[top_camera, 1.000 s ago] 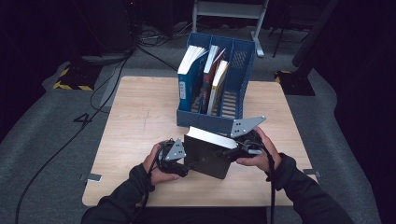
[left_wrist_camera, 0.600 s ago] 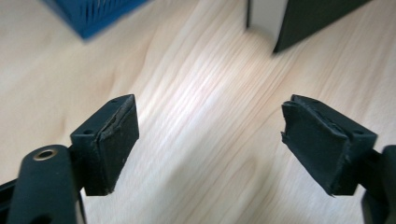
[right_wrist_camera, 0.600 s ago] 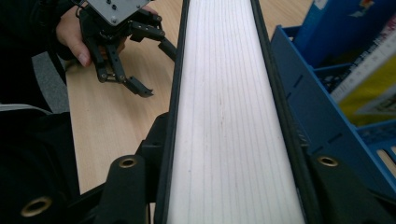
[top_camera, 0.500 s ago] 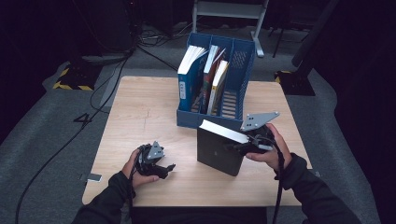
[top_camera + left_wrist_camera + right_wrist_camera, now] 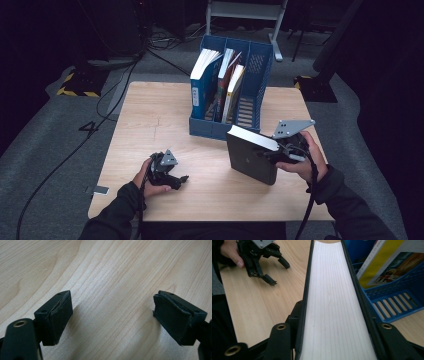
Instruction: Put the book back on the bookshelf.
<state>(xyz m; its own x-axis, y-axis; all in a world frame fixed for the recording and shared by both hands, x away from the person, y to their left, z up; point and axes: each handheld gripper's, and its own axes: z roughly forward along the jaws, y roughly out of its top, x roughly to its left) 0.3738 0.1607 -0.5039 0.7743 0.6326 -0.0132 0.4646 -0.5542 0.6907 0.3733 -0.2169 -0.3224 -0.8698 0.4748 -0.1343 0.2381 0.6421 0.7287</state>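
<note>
A thick black book (image 5: 251,156) with white page edges stands tilted over the table's right half, just in front of the blue file holder (image 5: 256,80). My right gripper (image 5: 270,154) is shut on the book's right edge. In the right gripper view the page block (image 5: 332,302) runs up between my two jaws. My left gripper (image 5: 179,181) rests low on the table at the front left, well apart from the book. Its pads (image 5: 60,315) stand wide open over bare wood with nothing between them.
The file holder holds a blue book (image 5: 202,85), a dark red one (image 5: 226,80) and a yellow-edged one (image 5: 233,92); its right slot (image 5: 250,100) has no book. The wooden table (image 5: 150,120) has free room at the left. Cables lie on the floor beyond.
My left gripper has let go of the black book and drawn back left onto the table. My right gripper has carried the book to the right and stood it more upright.
</note>
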